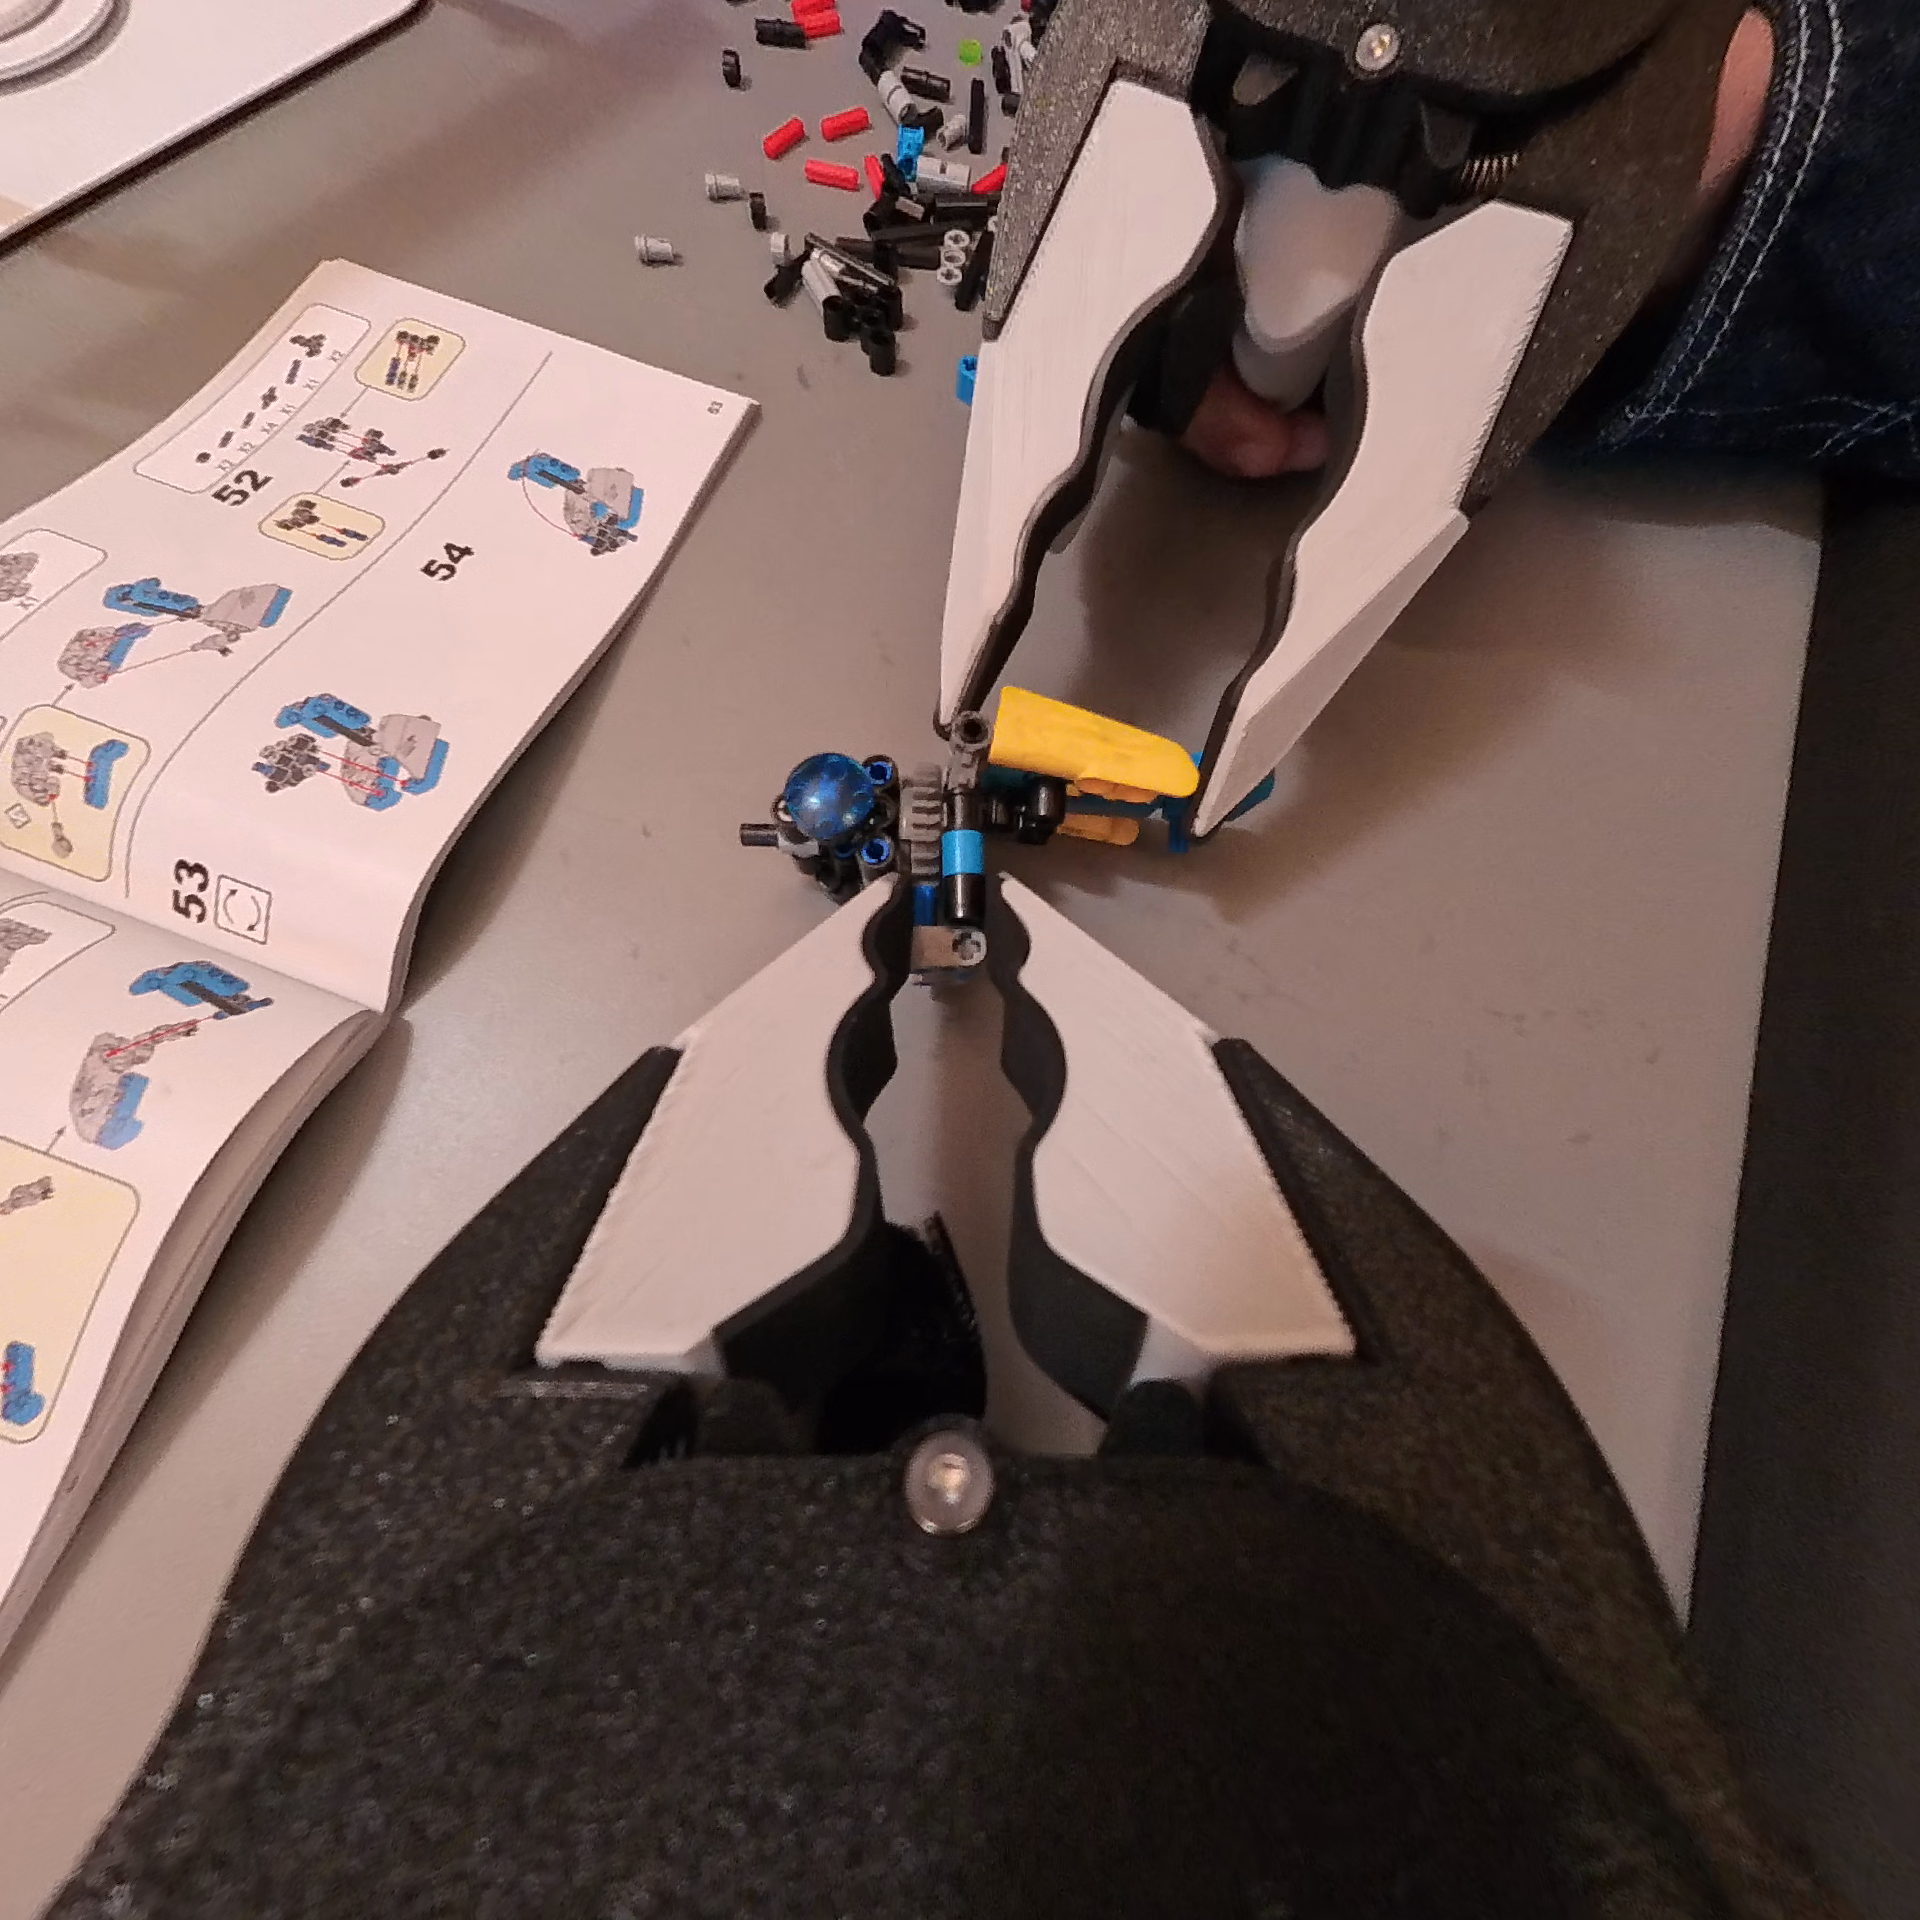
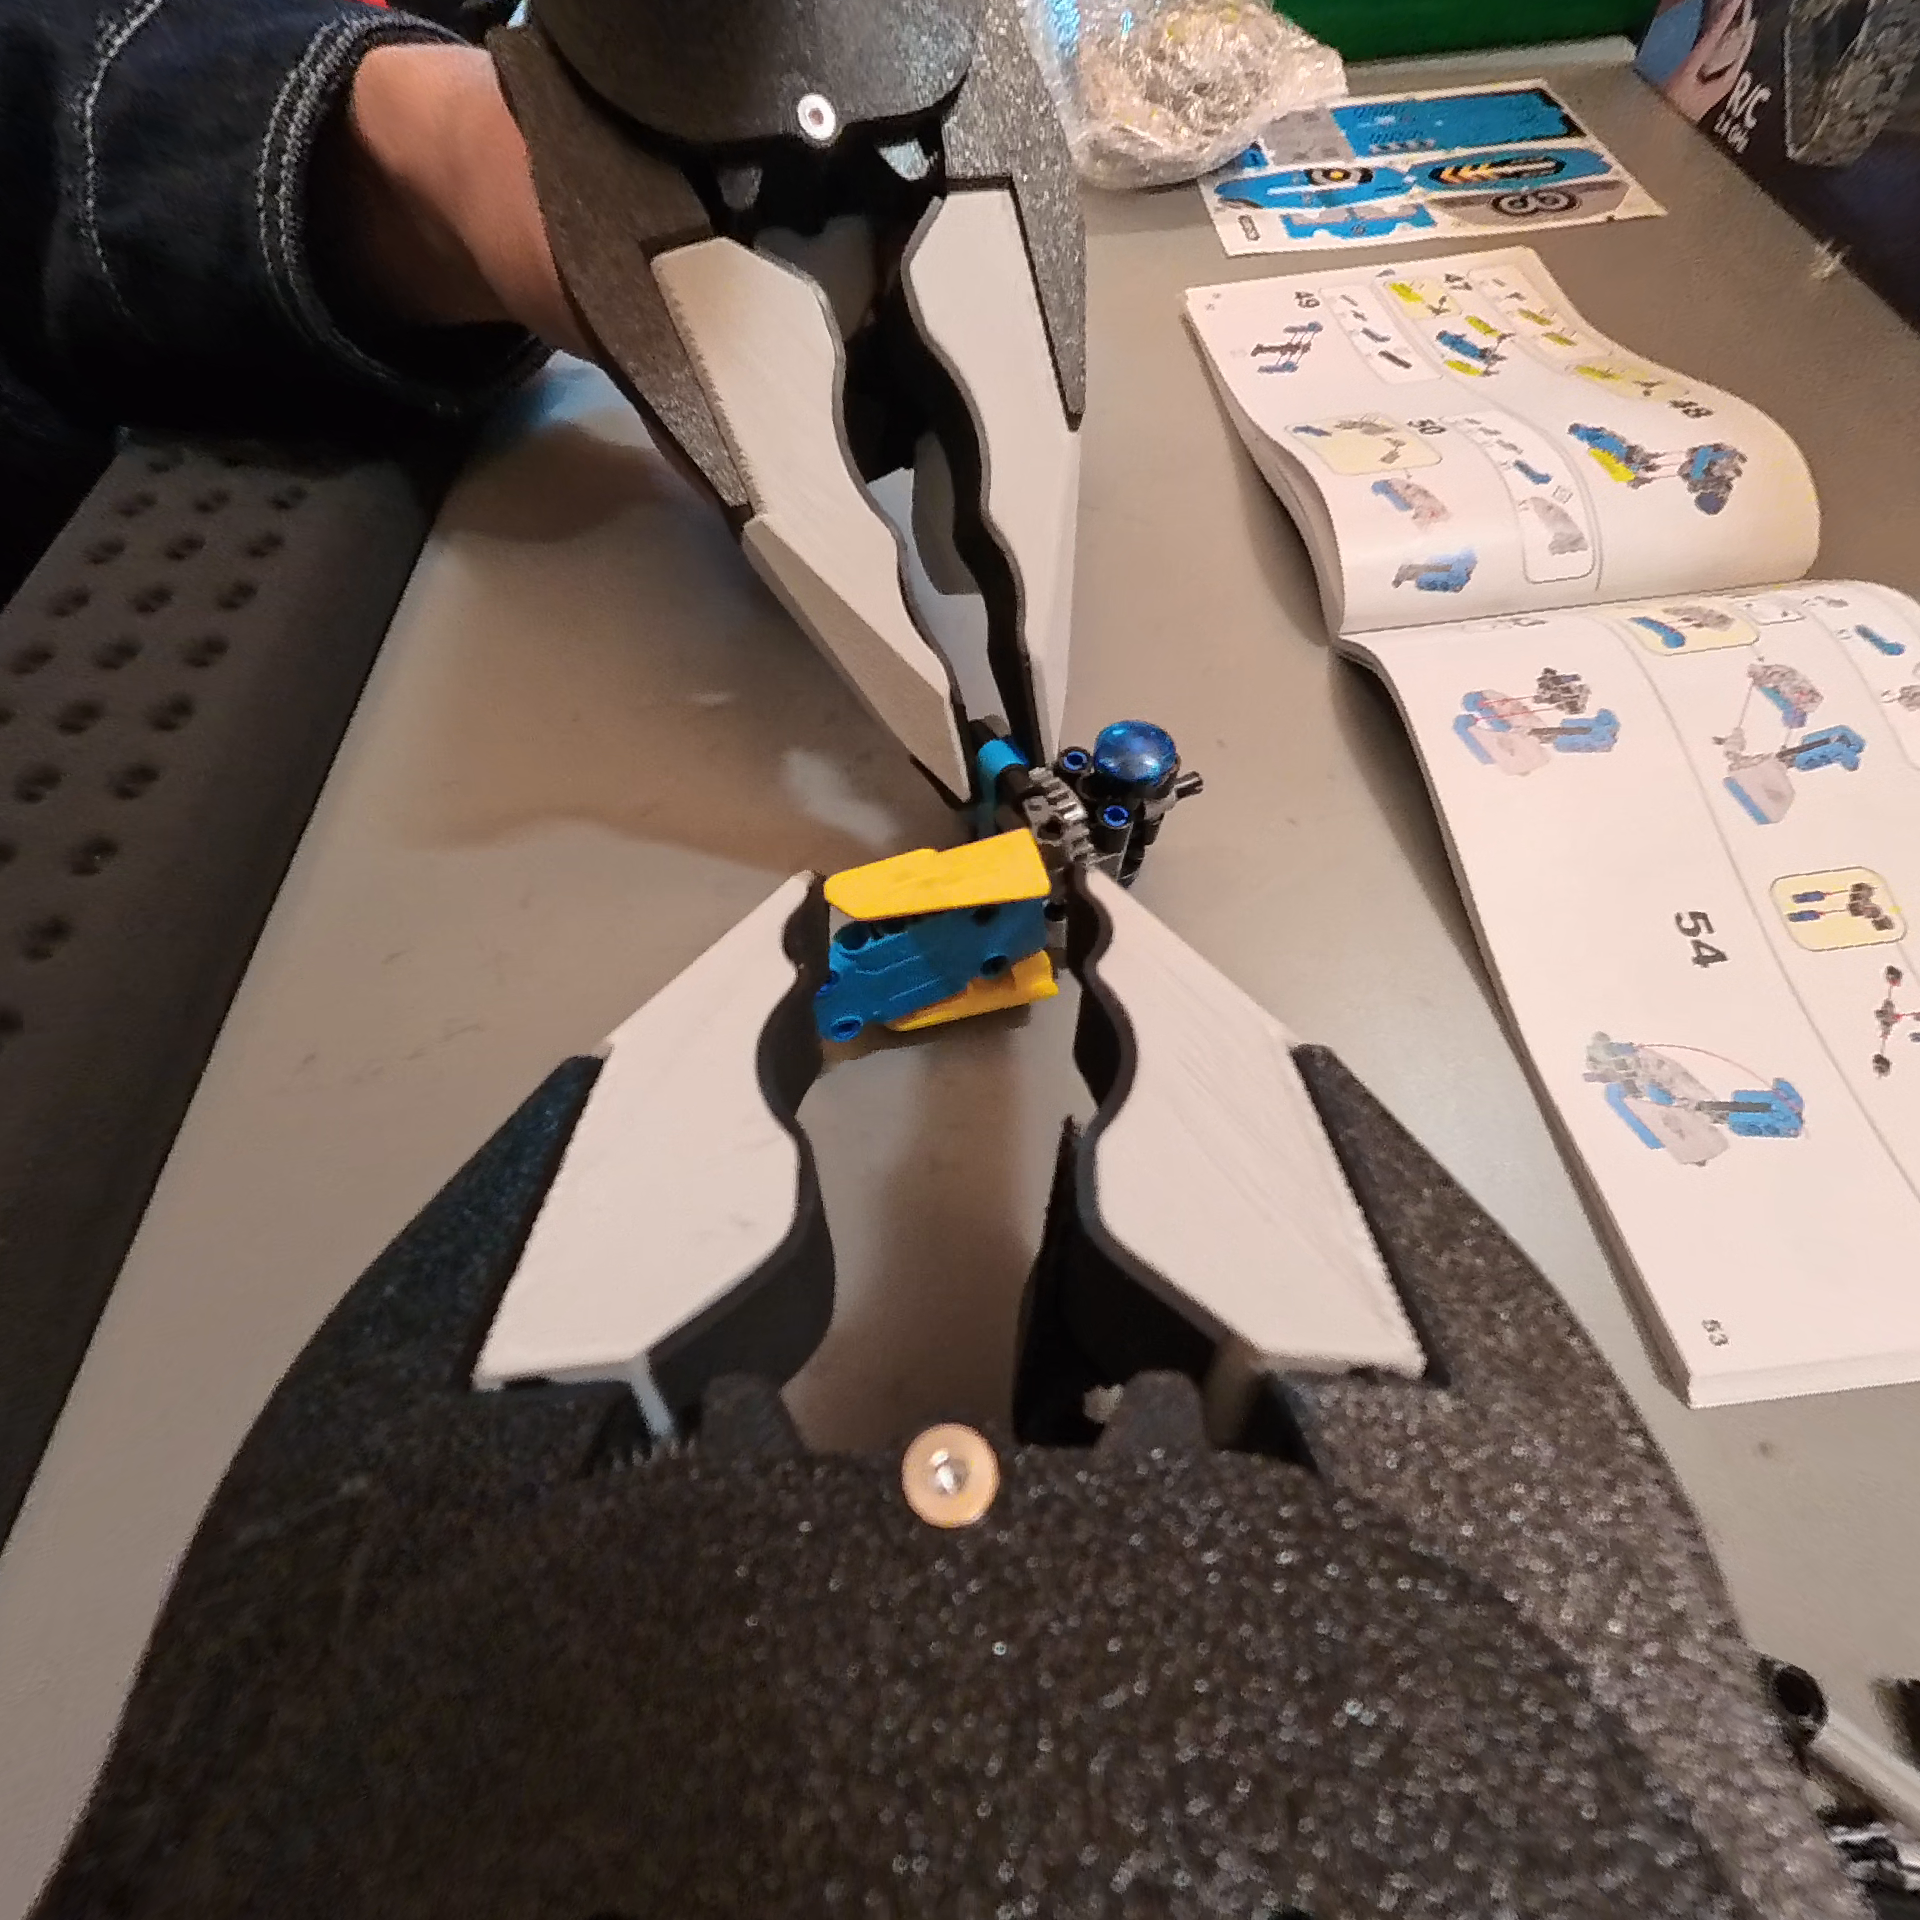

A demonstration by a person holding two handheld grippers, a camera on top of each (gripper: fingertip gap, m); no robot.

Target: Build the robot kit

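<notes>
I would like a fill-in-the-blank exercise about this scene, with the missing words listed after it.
1. The right gripper closes around the blue and ____ end of the small brick model.
2. The left gripper grips the model at its black and blue ____.
3. An open instruction ____ lies on the grey table beside the model.
4. The round dome on the model is dark ____.

Missing words: yellow; axle; booklet; blue
</notes>
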